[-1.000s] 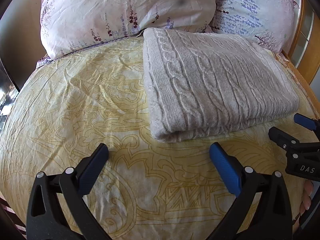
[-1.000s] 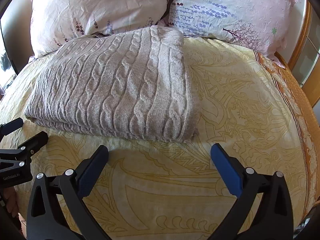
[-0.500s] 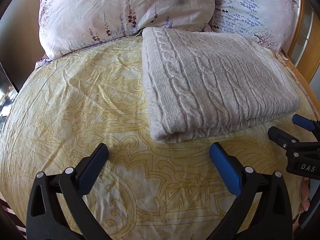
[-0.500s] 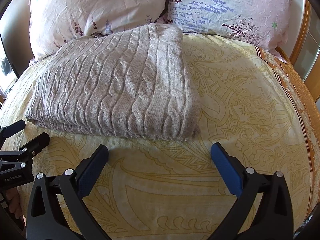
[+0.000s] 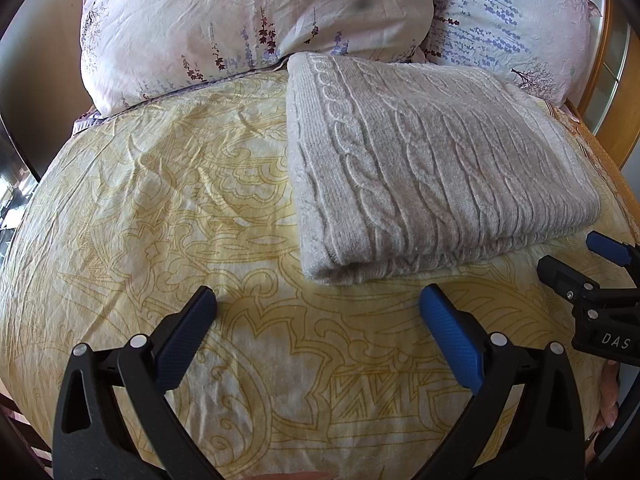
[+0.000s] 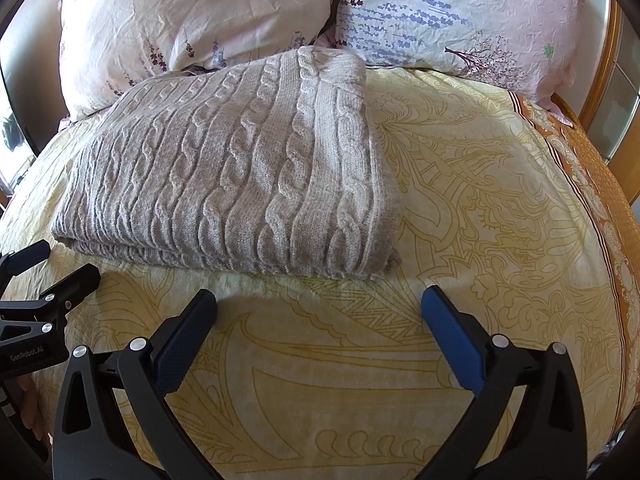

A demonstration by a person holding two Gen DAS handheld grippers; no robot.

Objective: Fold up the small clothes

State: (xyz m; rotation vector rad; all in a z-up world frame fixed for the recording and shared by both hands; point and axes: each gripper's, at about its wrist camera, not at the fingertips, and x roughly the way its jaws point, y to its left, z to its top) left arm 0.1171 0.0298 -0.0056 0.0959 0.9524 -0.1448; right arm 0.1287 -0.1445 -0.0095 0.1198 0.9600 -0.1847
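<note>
Jaws of left gripper (image 5: 318,312) and right gripper (image 6: 319,312) spread wide and empty, just short of the folded cable-knit sweater (image 6: 236,176) lying on the yellow bedspread (image 5: 160,208) below the pillows (image 6: 200,12); probably soft, thick, limp: best pinched at near corners through all layers.

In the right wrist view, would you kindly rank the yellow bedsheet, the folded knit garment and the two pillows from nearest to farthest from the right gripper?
From the right gripper, which is open:
1. Yellow bedsheet, directly beneath the fingers.
2. Folded knit garment, just ahead, to the left.
3. Left pillow and right pillow, behind it at the head of the bed; too close to call.
</note>
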